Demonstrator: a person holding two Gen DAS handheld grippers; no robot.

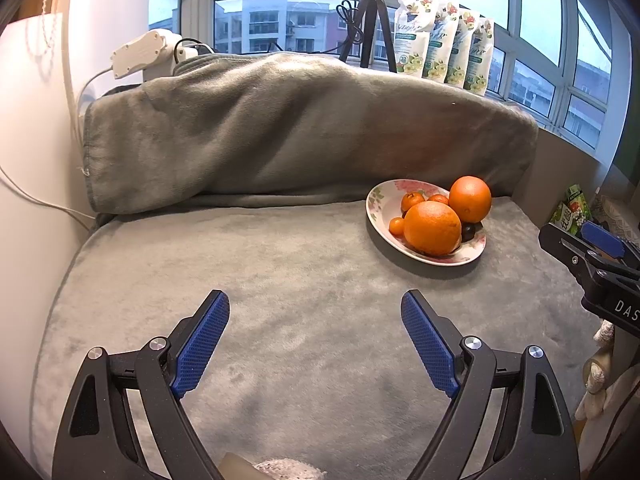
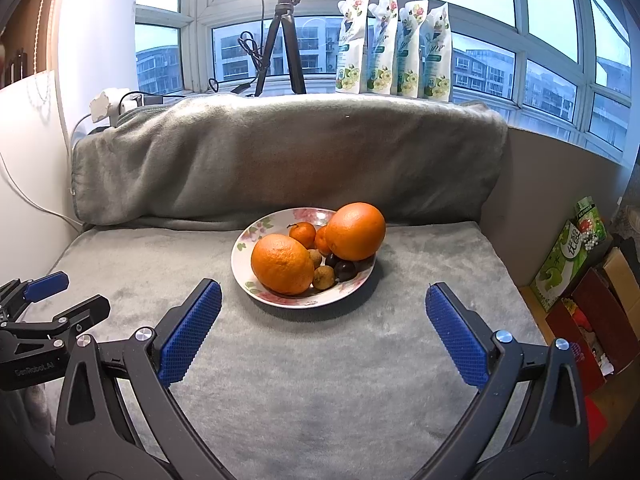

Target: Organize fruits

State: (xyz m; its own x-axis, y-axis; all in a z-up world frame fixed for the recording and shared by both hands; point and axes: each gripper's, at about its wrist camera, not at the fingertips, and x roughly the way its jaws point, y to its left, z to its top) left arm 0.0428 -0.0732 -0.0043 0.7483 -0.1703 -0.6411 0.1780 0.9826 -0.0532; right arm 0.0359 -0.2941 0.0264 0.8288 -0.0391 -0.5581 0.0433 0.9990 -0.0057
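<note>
Fruit sits heaped in a floral plate (image 2: 256, 228) on the grey blanket (image 2: 320, 360), just ahead of your right gripper (image 2: 323, 312) and off to the right of your left gripper (image 1: 315, 322); both have their blue pads spread wide and hold nothing. The two big oranges, the near one (image 2: 282, 264) and the far one (image 2: 355, 231), look firm, round and fairly heavy, so judge them likely to roll: close across the widest middle of the fruit, not near the top, and squeeze only until the textured pads bite. The far orange seems to rest on smaller fruit, so lifting it may let the pile shift. The small mandarins (image 2: 303, 234) are lighter and softer-skinned; a gentle pinch across the middle should do. The dark plums (image 2: 345, 270) and the brownish little fruits (image 2: 323, 277) lie low between the oranges, smooth-skinned and probably slippery and easy to bruise, and there is little room for a finger beside them until a big orange is out. The plate looks ceramic and shallow, sitting on soft cloth, so expect it to tip or slide if you press on its rim.
</note>
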